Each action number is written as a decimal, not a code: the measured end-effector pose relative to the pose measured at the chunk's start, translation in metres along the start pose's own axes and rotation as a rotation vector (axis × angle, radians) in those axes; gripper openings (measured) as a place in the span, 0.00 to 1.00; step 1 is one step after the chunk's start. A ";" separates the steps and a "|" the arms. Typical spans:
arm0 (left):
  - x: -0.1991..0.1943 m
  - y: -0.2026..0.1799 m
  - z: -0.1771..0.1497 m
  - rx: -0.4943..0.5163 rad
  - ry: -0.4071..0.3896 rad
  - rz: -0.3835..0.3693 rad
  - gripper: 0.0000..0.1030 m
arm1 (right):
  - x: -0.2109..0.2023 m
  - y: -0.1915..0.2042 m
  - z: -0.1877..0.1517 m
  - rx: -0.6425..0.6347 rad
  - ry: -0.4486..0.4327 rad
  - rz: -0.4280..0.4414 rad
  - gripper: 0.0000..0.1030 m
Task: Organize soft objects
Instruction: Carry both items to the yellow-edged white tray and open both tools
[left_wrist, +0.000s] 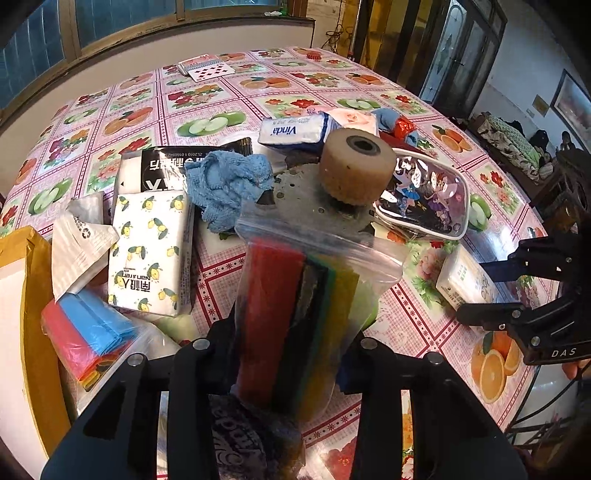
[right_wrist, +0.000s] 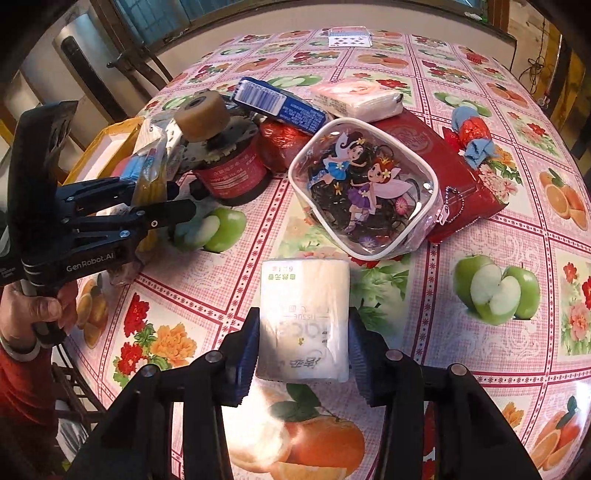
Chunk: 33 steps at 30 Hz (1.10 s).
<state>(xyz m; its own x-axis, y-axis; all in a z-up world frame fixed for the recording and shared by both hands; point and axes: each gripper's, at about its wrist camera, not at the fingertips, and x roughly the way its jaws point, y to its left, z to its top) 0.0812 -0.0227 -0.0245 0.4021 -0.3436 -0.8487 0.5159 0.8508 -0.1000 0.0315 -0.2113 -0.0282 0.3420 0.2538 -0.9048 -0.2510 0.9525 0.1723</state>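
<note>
Tissue pack (right_wrist: 303, 321) lay between right gripper (right_wrist: 301, 341) pads, apparently clamped for lifting. Left gripper (left_wrist: 291, 354) pinched zip bag (left_wrist: 306, 295), likely carrying it toward box (left_wrist: 22, 295) leftward.

Two fisheye cameras ride the grippers, each looking forward along its own fingers and down over a desk (left_wrist: 221, 92) in a fruit-print cloth. The left view sits close behind a zip bag (left_wrist: 306, 295); the right view, equally near, faces a tissue pack (right_wrist: 304, 317). Both share the cartoon pouch (left_wrist: 424, 195) at centre, and each catches the other gripper at its edge.
</note>
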 end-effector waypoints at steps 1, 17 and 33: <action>-0.004 0.001 0.000 -0.008 -0.011 -0.005 0.35 | -0.003 0.002 0.000 -0.001 -0.010 0.006 0.44; -0.090 0.044 0.011 -0.157 -0.192 -0.011 0.35 | -0.034 0.077 0.051 -0.046 -0.131 0.229 0.44; -0.106 0.224 -0.026 -0.405 -0.109 0.350 0.36 | 0.085 0.264 0.190 -0.079 -0.034 0.301 0.44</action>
<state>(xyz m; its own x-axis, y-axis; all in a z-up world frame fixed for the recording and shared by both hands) 0.1345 0.2145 0.0294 0.5849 -0.0329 -0.8105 0.0126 0.9994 -0.0314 0.1668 0.0939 0.0144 0.2715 0.5296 -0.8036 -0.4149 0.8178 0.3987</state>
